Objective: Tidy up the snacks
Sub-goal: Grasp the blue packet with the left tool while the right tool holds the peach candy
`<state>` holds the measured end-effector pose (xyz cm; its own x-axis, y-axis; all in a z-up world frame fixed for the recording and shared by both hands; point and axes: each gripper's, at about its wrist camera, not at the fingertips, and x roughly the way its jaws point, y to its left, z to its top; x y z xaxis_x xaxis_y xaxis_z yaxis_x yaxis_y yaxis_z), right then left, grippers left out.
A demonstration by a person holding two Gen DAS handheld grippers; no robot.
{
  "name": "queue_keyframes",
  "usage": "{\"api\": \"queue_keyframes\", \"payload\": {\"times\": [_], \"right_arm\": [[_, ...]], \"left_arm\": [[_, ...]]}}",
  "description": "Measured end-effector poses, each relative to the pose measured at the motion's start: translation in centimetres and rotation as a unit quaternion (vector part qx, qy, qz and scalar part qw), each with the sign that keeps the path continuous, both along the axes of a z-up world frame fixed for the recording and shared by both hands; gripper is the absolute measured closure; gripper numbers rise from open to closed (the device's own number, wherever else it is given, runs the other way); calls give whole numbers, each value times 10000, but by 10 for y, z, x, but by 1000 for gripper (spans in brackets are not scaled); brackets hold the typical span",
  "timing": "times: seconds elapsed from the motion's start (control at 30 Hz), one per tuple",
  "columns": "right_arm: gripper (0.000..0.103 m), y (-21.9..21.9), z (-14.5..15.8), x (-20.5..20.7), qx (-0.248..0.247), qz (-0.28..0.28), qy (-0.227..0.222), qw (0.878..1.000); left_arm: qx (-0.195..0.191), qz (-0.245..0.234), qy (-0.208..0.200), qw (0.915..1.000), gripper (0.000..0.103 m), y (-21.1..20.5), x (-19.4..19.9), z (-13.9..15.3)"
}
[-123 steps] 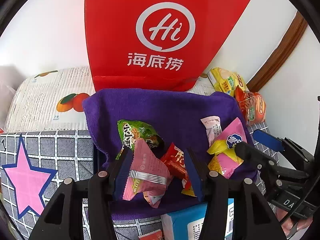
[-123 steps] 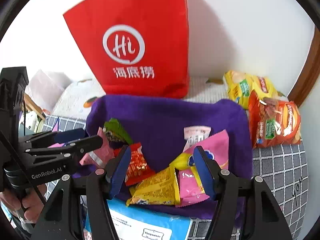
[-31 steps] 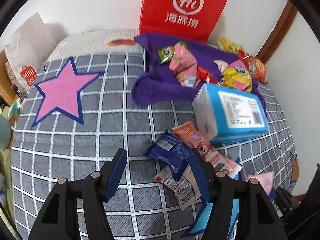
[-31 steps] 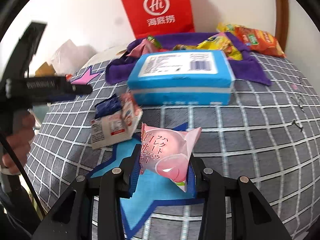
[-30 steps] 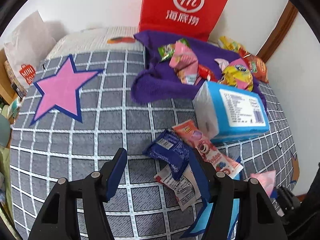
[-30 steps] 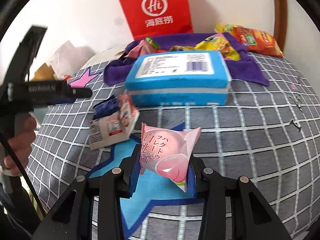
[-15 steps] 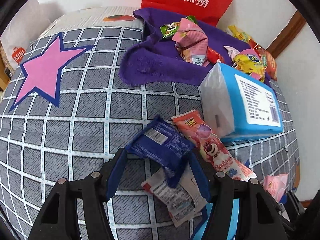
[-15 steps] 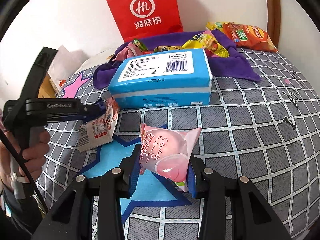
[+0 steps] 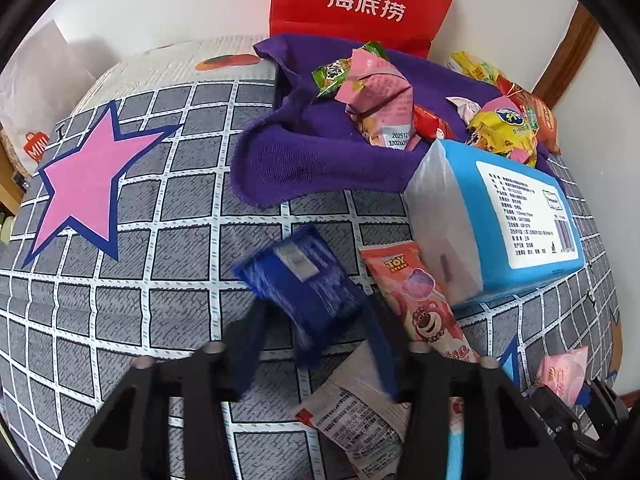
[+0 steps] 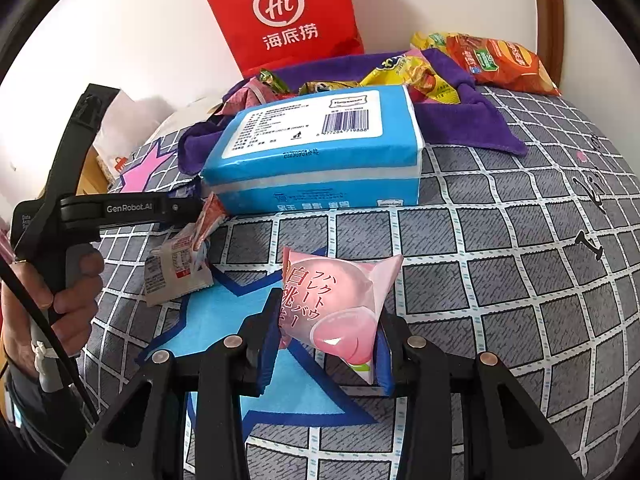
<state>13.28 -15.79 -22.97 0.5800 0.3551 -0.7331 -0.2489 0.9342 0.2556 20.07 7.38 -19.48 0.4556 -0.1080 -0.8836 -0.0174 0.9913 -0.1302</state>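
A blue snack packet [image 9: 298,276] lies on the grey checked bedspread [image 9: 160,280]. My left gripper [image 9: 314,312] has its jaws closing on the packet, with the blue pads pressing its two sides. My right gripper [image 10: 330,320] is shut on a pink peach snack packet [image 10: 336,300] and holds it above a blue star print [image 10: 224,320]; that packet also shows at the left wrist view's lower right [image 9: 562,376]. Beside the blue packet lie a red Toy Story packet [image 9: 420,304] and a white wrapper [image 9: 360,416].
A blue tissue pack [image 9: 500,216] stands right of the packets. Behind it a purple towel [image 9: 320,152] carries several snacks, and a red paper bag [image 9: 368,0] leans on the wall. Chip bags [image 10: 500,60] lie at the far right. A hand [image 10: 68,292] grips the left tool.
My left gripper came down and forward over the blue packet and closed on it. The right gripper kept still with the pink packet.
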Motion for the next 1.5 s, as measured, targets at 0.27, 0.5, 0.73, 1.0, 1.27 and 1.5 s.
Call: {"api": "queue_keyframes", "payload": {"times": [0.27,0.5,0.73,1.0,1.27,1.5], "right_arm": [[63,1,3,3,-34,-12,-28,10000],[63,2,4,1,-67,-4,-26,10000],[63,4,1,4,-54,19,50,10000],[63,0,0,7,-32,11,67,10000],[63,-4,5,5,-17,-38,23,10000],[63,-3,19,-2,-2,-12,-161,9999]], "left_arm": [[-234,-68,-96,9997,79,14,-5,8],[-307,-22,84,9995,73,20,-5,3],[-148,72,36,9999,48,22,1,3],[127,160,-174,9996,54,15,16,-1],[179,41,-247,9995,68,13,13,4],[154,103,-388,9991,68,20,2,21]]}}
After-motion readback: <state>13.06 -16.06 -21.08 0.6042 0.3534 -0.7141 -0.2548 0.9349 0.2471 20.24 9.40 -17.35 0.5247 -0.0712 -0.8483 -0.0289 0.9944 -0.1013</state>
